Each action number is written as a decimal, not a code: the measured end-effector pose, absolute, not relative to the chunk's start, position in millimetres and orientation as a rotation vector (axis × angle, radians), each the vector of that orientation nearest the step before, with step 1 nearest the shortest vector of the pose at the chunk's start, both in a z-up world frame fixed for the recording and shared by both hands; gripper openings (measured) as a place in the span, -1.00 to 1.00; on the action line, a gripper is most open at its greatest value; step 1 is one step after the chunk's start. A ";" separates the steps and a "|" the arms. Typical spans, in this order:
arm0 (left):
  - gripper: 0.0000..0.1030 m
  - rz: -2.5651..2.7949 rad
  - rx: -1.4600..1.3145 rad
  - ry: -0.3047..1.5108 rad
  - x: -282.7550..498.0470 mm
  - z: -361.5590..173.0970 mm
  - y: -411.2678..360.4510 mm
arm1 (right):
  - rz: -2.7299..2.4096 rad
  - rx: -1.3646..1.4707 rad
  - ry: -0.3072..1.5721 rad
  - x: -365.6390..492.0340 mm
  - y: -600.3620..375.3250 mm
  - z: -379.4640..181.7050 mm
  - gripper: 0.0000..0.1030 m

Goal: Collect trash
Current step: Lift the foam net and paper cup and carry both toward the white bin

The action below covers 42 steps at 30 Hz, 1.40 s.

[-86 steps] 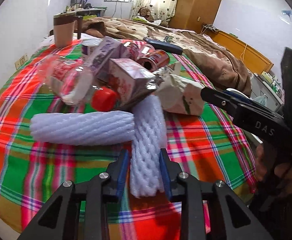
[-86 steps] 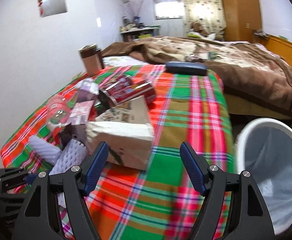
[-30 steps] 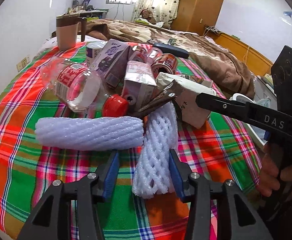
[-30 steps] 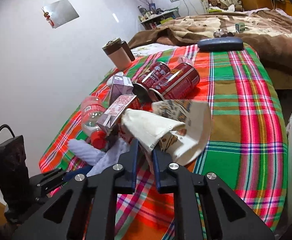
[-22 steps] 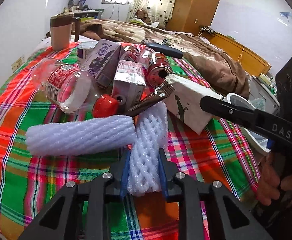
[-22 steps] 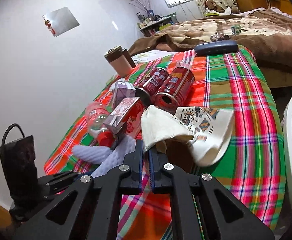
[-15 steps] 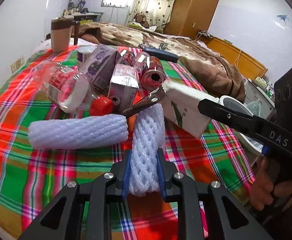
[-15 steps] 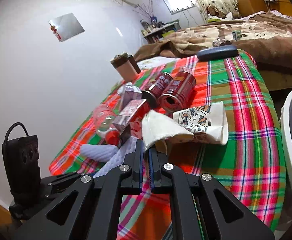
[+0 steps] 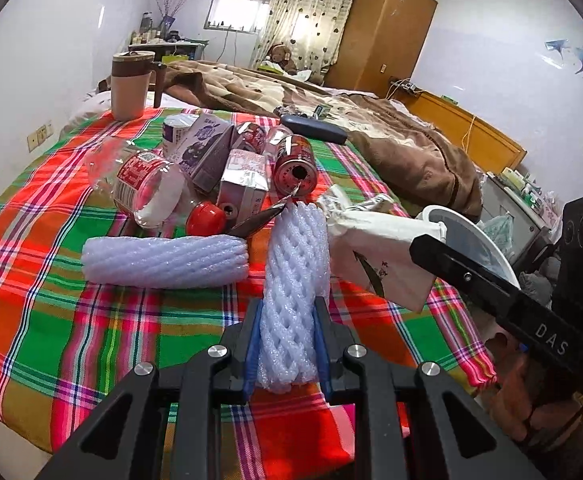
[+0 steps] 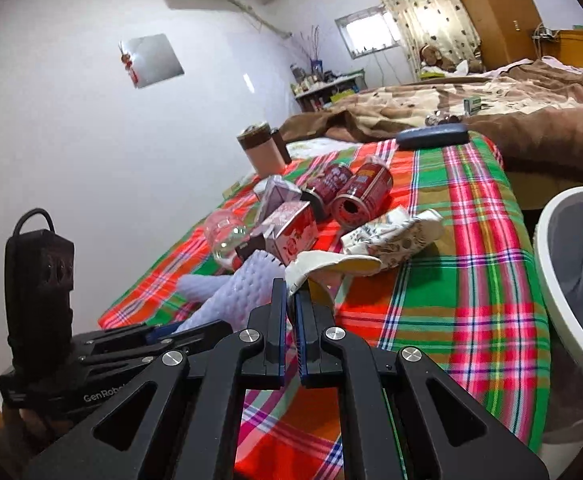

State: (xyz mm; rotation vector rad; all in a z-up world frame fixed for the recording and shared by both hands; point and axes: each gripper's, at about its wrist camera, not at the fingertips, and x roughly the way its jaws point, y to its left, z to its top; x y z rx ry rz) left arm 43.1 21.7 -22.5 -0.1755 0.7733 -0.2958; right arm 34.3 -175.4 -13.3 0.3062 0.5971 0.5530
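Observation:
My left gripper [image 9: 287, 312] is shut on a white foam net sleeve [image 9: 295, 280], lifted at its near end off the plaid cloth [image 9: 91, 320]. My right gripper [image 10: 289, 296] is shut on the edge of a white patterned paper bag [image 10: 391, 236], which hangs off the cloth; it shows as paper bag [image 9: 383, 256] in the left wrist view. A second foam sleeve [image 9: 163, 258] lies crosswise on the cloth. Behind it sit a clear bottle with a red cap [image 9: 147, 188], drink cartons [image 9: 243, 184] and red cans [image 9: 295, 164].
A white trash bin [image 10: 571, 272] stands to the right of the bed edge, also visible as trash bin [image 9: 475, 240]. A brown mug [image 9: 129, 86] and a dark case [image 9: 313, 128] rest farther back. A brown blanket [image 9: 391, 136] covers the bed beyond. A hand [image 9: 523, 396] grips the right tool.
Both grippers closed: the left on the foam sleeve, the right on the paper bag. Both then rose slightly, the bag lifting and crumpling, the sleeve's near end coming off the cloth.

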 end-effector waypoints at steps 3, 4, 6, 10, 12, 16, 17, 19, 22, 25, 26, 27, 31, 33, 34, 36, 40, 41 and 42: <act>-0.54 -0.298 -0.174 0.760 39.0 -18.0 20.7 | 0.550 0.319 0.573 31.3 -180.7 -9.0 -0.92; -0.54 -0.296 -0.174 0.755 38.2 -16.5 20.2 | 0.548 0.316 0.568 30.2 -180.7 -7.8 -0.92; -0.54 -0.299 -0.170 0.751 37.3 -13.8 19.2 | 0.546 0.326 0.560 27.5 -183.8 -6.2 -0.92; -0.54 -0.307 -0.154 0.730 33.9 -3.9 12.9 | 0.528 0.336 0.543 24.9 -188.1 -3.7 -0.92; -0.54 -0.317 -0.145 0.718 33.5 2.4 8.1 | 0.520 0.342 0.538 22.0 -192.3 -2.0 -0.92; -0.54 -0.337 -0.132 0.694 32.9 14.2 -1.9 | 0.503 0.351 0.509 18.8 -203.1 4.8 -0.92; -0.54 -0.343 -0.129 0.689 32.5 16.5 -4.3 | 0.497 0.354 0.502 18.8 -205.9 6.5 -0.92; -0.54 -0.348 -0.123 0.679 31.8 20.9 -8.5 | 0.484 0.367 0.488 17.8 -213.4 9.1 -0.92; -0.54 -0.346 -0.123 0.668 30.4 26.8 -11.9 | 0.471 0.382 0.480 17.5 -223.8 10.7 -0.92; -0.54 -0.351 -0.127 0.663 29.8 31.1 -14.6 | 0.452 0.384 0.465 15.7 -228.8 12.6 -0.92; -0.54 -0.358 -0.123 0.658 29.8 34.0 -17.6 | 0.449 0.391 0.460 15.6 -230.9 13.1 -0.92; -0.54 -0.362 -0.120 0.655 29.9 35.5 -19.4 | 0.444 0.393 0.455 15.5 -232.6 14.2 -0.92; -0.54 -0.389 -0.099 0.647 32.5 41.3 -33.1 | 0.427 0.394 0.437 13.2 -240.6 17.8 -0.92; -0.54 -0.406 -0.092 0.649 35.7 42.3 -41.7 | 0.410 0.392 0.429 11.0 -244.7 18.5 -0.92; -0.54 -0.414 -0.086 0.649 38.1 43.1 -48.0 | 0.401 0.391 0.426 10.7 -247.6 18.5 -0.92; -0.54 -0.428 -0.072 0.649 41.3 43.5 -58.4 | 0.380 0.392 0.424 10.9 -254.9 18.6 -0.92; -0.54 -0.479 -0.047 0.664 51.0 42.3 -86.0 | 0.334 0.400 0.413 11.2 -276.2 19.3 -0.92; -0.54 -0.490 -0.042 0.668 53.1 41.6 -92.2 | 0.319 0.401 0.411 11.6 -281.2 19.5 -0.92; -0.54 -0.499 -0.036 0.670 55.0 41.5 -97.7 | 0.306 0.402 0.409 12.3 -286.4 19.8 -0.92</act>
